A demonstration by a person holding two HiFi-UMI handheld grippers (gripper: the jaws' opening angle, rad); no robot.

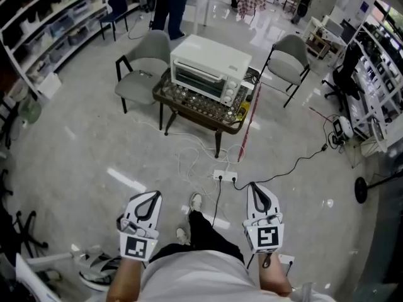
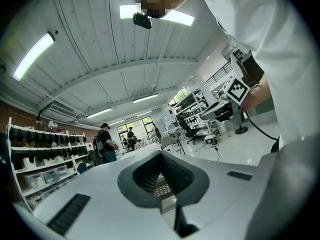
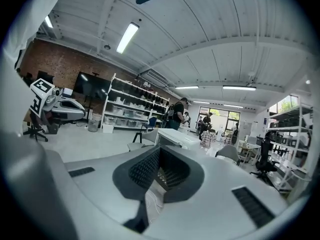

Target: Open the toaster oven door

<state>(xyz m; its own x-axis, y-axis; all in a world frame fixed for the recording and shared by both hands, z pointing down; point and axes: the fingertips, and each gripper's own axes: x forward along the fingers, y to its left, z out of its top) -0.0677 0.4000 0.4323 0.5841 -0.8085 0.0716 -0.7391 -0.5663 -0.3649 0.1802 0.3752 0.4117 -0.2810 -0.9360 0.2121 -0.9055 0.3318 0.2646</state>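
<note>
Down at the bottom of the head view I have both tools held low, well short of the target. My left hand-held gripper (image 1: pixel 150 200) points forward over the grey floor (image 1: pixel 82 150), and its own view shows the jaws pressed together with nothing between them (image 2: pixel 161 156). Same story on the right hand-held gripper (image 1: pixel 257 192): jaws together and empty, tips meeting in its view (image 3: pixel 160 153).

Straight ahead, well apart from both tools, the white toaster oven (image 1: pixel 211 68) sits on a low dark tabletop (image 1: pixel 184 107). Its glass door (image 1: pixel 196 79) faces me and is closed flat against the front, with the knobs (image 1: pixel 230 94) stacked to the door's right. The right gripper view catches the oven (image 3: pixel 176 136) just above the closed jaw tips, far off.

A grey chair (image 1: pixel 143 74) stands to the tabletop's left and another grey chair (image 1: pixel 289 54) to its right. Between me and the tabletop, a white power strip (image 1: pixel 225 177) lies on the floor, with white cable (image 1: pixel 187 156) looping towards the table and a black cable (image 1: pixel 296 162) running off right.
</note>
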